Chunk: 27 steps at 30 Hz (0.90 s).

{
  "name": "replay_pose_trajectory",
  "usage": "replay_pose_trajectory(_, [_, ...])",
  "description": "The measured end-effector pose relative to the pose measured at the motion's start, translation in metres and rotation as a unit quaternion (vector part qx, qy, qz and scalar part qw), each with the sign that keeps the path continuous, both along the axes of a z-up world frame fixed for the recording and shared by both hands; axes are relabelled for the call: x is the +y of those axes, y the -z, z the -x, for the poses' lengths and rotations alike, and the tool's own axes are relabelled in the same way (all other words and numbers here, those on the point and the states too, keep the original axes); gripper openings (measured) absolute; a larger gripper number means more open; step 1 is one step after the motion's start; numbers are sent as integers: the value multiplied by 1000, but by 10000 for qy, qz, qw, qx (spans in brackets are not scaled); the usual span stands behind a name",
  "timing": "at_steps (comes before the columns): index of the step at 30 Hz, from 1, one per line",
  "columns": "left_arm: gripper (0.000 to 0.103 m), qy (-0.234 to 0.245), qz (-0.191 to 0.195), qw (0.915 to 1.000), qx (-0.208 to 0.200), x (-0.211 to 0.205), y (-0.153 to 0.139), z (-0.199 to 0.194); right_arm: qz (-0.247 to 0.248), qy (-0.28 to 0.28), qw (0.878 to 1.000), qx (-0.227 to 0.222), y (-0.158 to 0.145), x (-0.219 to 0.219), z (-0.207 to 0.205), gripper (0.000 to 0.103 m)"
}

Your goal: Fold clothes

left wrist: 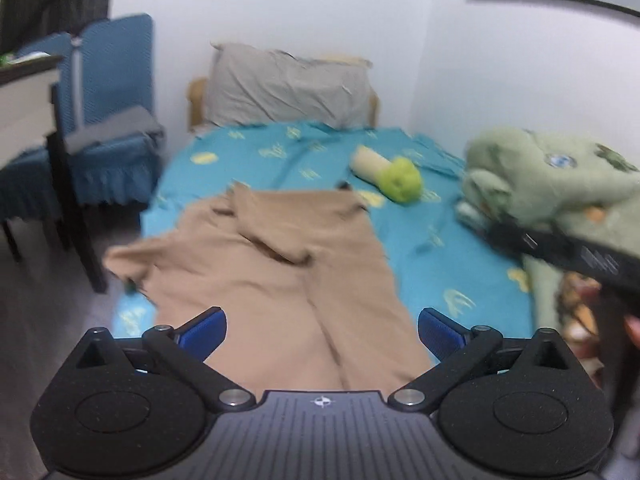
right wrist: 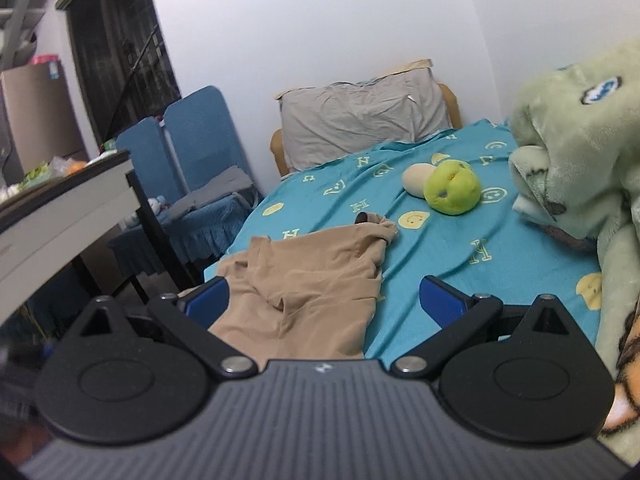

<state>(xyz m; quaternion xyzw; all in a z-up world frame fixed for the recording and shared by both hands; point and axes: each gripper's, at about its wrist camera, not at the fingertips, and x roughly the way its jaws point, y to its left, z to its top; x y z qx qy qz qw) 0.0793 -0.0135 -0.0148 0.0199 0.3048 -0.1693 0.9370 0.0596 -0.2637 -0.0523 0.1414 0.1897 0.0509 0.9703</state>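
Left wrist view: the left tongs [left wrist: 322, 330] stand wide apart, gripping nothing, above the tan knit trousers [left wrist: 276, 276] spread flat on the turquoise patterned bed sheet [left wrist: 436, 240], one leg folded across. Far right lies a green plush toy [left wrist: 400, 179].

Right wrist view: the right tongs [right wrist: 323, 300] gape empty too — the trousers [right wrist: 304, 280] lie at the bed's near left edge, beside a blue-covered chair [right wrist: 200, 148].
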Motion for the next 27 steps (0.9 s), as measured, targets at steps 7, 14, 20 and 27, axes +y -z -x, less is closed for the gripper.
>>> replay_pose_trajectory(7, [103,-623,287,9975,-177,56,20,-2,781,-213,9966,-177,2,37,5,103])
replay_pose_trajectory(14, [103,-975,225,9926,-689,85,4,10,1164,-343,9925,-172,4,75,-4,103])
replay_pose_trajectory(20, [103,-1294,-7,9883,-807,108,-5,15,955,-895,9912,218,0,109,-56,103])
replay_pose_trajectory(27, [103,-1888,997,9752,-582,175,-1,11,952,-1826,9764,657,17,197,-164,103])
